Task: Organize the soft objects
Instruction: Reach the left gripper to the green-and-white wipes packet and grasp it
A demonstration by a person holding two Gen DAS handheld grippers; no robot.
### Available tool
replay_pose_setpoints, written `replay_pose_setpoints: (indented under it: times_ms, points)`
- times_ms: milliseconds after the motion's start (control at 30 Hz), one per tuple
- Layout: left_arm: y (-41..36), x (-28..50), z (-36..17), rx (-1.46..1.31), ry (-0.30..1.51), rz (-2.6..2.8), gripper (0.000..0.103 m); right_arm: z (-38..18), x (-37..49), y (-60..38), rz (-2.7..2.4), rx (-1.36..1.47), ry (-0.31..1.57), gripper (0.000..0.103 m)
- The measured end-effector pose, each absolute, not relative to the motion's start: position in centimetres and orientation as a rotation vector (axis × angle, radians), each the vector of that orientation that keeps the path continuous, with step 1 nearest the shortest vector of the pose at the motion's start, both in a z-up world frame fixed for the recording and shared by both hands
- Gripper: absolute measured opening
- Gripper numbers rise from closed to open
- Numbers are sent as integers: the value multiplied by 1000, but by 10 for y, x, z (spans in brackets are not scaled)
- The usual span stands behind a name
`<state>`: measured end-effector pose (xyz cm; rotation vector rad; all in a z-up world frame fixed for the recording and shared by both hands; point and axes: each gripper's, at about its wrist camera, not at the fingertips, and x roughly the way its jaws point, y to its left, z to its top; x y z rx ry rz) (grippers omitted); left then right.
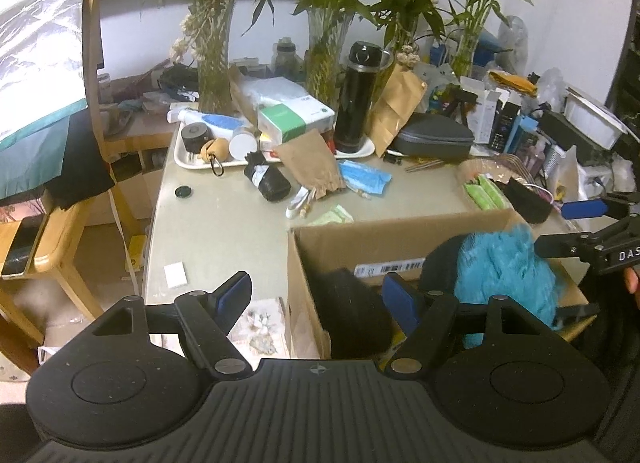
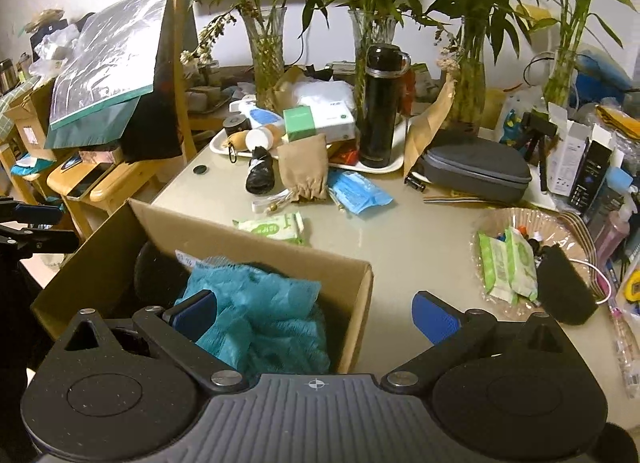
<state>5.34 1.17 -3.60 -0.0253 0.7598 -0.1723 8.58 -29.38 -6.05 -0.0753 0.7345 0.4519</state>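
Your left gripper (image 1: 316, 295) blocked the near part of the cardboard box (image 1: 400, 229), so the black fuzzy object (image 1: 348, 311) inside showed only in part and could not be identified. A second dark round thing behind the teal mesh bath sponge (image 2: 256, 311) was mostly hidden too.

Your left jaws were spread wide and held nothing; they straddled the box's left wall, one pad outside it over the desk (image 1: 224, 223), the other over the box interior. Your right gripper (image 2: 316, 315) was also spread wide and empty. Its left finger lay against or just in front of the sponge, which I cannot tell apart, and its right finger hung over bare desk beside the box.

The sponge sat in the box, one of it. Beyond stood four glass vases of bamboo, one black thermos (image 2: 380, 107) on a white tray (image 2: 384, 169), and one blue mask packet (image 2: 358, 189).
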Motion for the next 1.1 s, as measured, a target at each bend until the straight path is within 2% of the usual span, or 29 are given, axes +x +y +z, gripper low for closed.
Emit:
replay_pose_setpoints:
  times_ms: [1100]
  points:
    - [17,140,-35,61,763,-271,72,-62,196,-295,447,-57,772,103]
